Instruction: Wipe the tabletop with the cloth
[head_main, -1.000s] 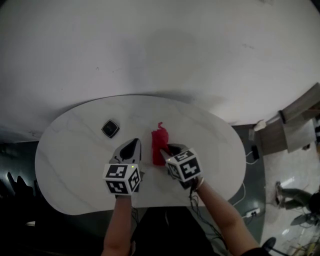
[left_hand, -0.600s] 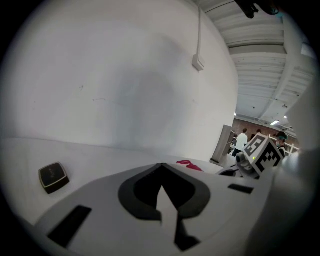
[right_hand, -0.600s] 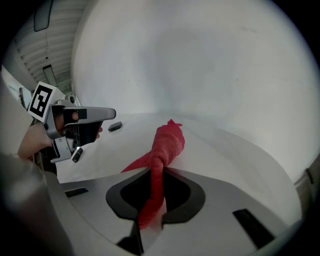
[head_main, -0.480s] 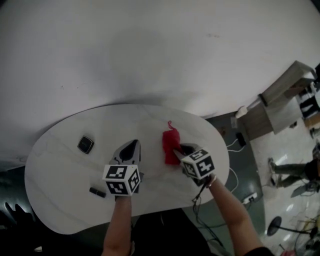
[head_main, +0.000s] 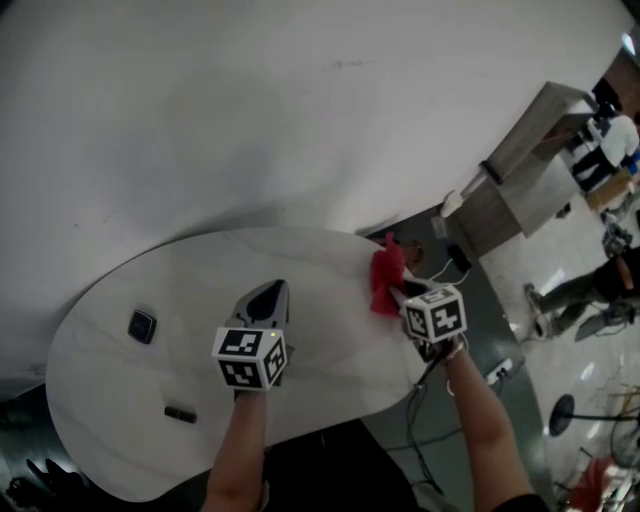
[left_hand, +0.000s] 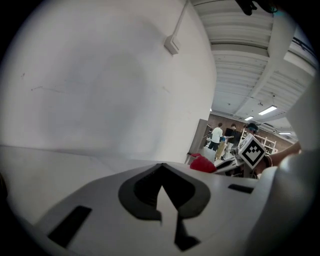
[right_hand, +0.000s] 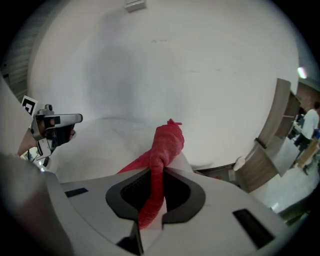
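A red cloth (head_main: 385, 278) lies bunched at the far right edge of the white oval table (head_main: 190, 285). My right gripper (head_main: 400, 293) is shut on it, and a twisted strand of the cloth (right_hand: 162, 147) runs back between the jaws of that gripper (right_hand: 157, 175). My left gripper (head_main: 267, 299) hovers over the middle of the table, well left of the cloth. In its own view the left gripper (left_hand: 161, 172) is shut with nothing in it, and the cloth (left_hand: 202, 163) shows to its right.
A small dark square object (head_main: 142, 326) and a short dark bar (head_main: 180, 413) lie on the table's left part. A wooden cabinet (head_main: 520, 185) stands beyond the right end. Cables (head_main: 455, 265) trail on the floor there, and people (head_main: 610, 140) stand further right.
My right gripper has dragged the cloth from the table's middle out to its right edge. The left gripper has stayed about where it was, still shut.
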